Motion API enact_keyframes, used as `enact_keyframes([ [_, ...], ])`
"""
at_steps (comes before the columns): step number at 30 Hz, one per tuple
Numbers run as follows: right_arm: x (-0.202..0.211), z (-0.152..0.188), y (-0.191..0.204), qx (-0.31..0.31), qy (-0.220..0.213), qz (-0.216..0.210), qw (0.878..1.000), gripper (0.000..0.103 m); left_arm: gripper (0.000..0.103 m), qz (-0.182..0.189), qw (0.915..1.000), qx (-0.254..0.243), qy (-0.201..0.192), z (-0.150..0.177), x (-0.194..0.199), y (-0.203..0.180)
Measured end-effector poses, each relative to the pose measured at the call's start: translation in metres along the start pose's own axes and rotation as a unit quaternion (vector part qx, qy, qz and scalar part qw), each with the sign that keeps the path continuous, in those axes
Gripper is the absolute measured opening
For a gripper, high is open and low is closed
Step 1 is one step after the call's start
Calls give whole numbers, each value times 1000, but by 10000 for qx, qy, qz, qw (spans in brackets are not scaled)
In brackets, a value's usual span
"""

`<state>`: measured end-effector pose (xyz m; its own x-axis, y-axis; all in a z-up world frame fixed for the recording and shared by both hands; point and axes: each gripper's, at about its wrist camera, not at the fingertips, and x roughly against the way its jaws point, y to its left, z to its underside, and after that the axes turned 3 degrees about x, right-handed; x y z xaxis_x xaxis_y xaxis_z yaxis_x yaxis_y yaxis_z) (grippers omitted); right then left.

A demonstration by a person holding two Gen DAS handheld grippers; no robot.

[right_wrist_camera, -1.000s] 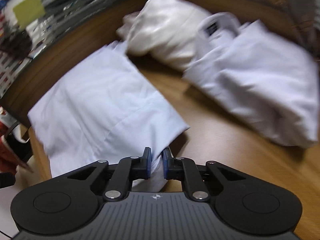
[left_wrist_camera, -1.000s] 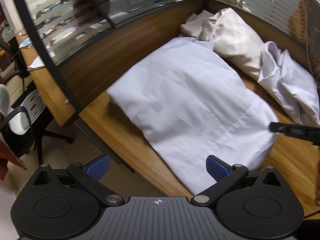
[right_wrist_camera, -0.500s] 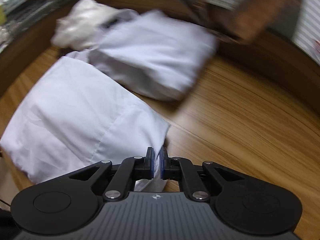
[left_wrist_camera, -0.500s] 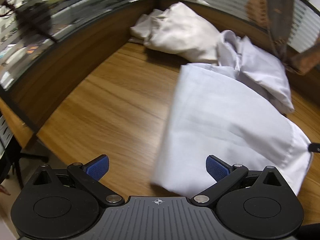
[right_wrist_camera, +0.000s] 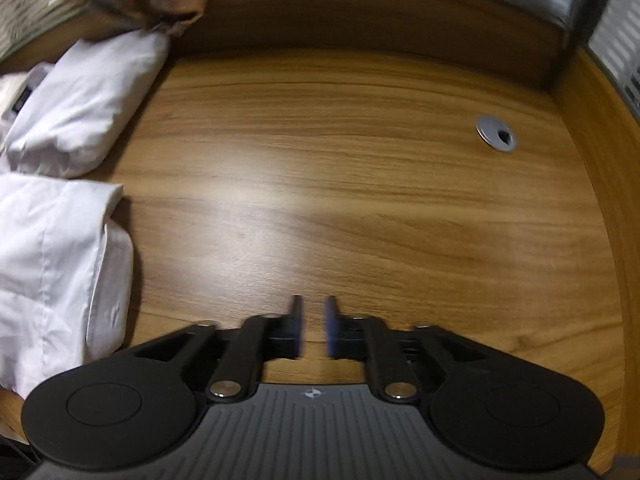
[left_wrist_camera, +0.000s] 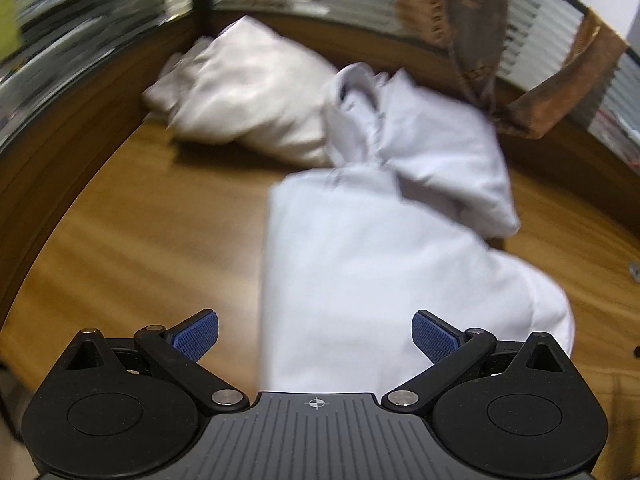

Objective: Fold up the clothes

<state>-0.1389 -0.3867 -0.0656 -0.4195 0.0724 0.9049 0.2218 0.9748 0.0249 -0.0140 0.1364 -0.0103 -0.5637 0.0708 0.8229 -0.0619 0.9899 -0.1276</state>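
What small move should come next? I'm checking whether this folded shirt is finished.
Probably reach for the crumpled shirt next: the folded shirt lies flat on the desk, the right gripper is opening over bare wood, and the left gripper is open with nothing gripped.

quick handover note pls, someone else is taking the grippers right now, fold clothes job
Left gripper: open, empty, hovering over the near end of the folded white shirt.
Right gripper: jaws opening, nothing between them, over bare wooden desk.
The folded shirt lies flat beside two bundled garments: a pale blue-white one and a cream one.
Done: this shirt looks folded and set down.
Left: whether those two need folding is unclear.
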Motion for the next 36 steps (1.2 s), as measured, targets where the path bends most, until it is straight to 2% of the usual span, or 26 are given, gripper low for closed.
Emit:
enact_keyframes([
  [3, 5, 4, 0, -159, -180, -173, 9996, 71, 103, 126, 9997, -185, -103, -25, -15, -12],
  [6, 7, 7, 6, -208, -312, -437, 9983, 84, 100, 287, 9995, -119, -36, -53, -36, -19],
  [9, 6, 8, 16, -250, -360, -799, 9958, 90, 98, 608, 9981, 23, 3, -80, -58, -25],
  [14, -6, 12, 52, 86, -173, -1032, 9945, 93, 99, 1321, 9912, 63, 63, -116, -93, -42],
  [17, -14, 11, 79, 452, 1, -1063, 9933, 94, 99, 1563, 9876, -106, 92, -133, -114, -55],
  [22, -25, 3, 112, 960, 227, -1142, 9885, 95, 99, 1520, 9872, -403, 253, -156, -157, -72],
  [29, -26, -11, 108, 706, 321, -1187, 9899, 95, 97, 1567, 9857, -397, 472, -175, -201, -79],
  [31, -30, -15, 108, 641, 343, -1158, 9906, 95, 91, 1703, 9835, -327, 522, -178, -207, -81],
  [32, -33, -16, 110, 617, 359, -1139, 9909, 95, 73, 1778, 9821, -290, 549, -179, -210, -82],
  [36, -37, -18, 114, 541, 428, -1094, 9916, 95, 72, 1831, 9810, -209, 614, -181, -215, -91],
])
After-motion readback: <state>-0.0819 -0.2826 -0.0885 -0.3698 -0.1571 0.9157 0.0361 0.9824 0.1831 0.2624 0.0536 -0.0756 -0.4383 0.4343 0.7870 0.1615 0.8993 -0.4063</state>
